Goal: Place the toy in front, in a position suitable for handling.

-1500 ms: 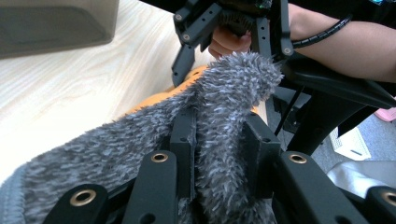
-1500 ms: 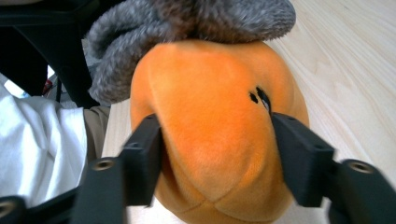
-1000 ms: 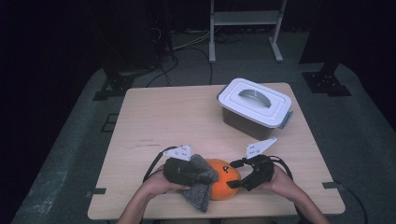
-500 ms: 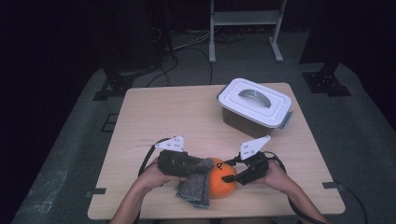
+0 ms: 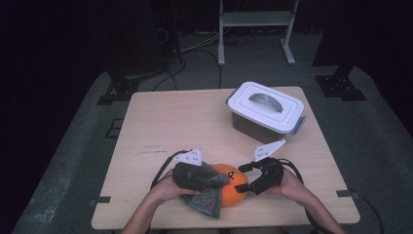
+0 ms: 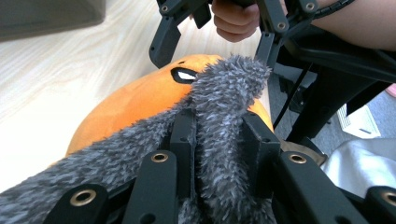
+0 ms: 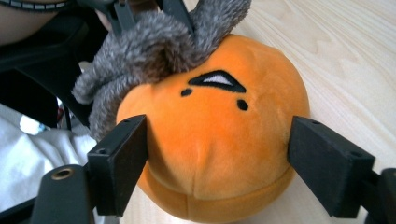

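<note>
Near the table's point(image 5: 160, 117) front edge, my left gripper point(image 6: 219, 135) pinches the grey fuzzy cloth point(image 6: 224, 98) draped on the orange plush ball point(image 7: 210, 135); my right gripper's point(image 7: 217, 154) jaws, just reopened, flank it loosely. Wiping could roll it away.

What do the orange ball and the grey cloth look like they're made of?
The orange ball looks like a stuffed plush toy: short velvety nap, stitched seams, an embroidered face. The grey cloth seems a fluffy microfibre or chenille fabric, with long shaggy fibres; the exact fibre is unclear.
</note>
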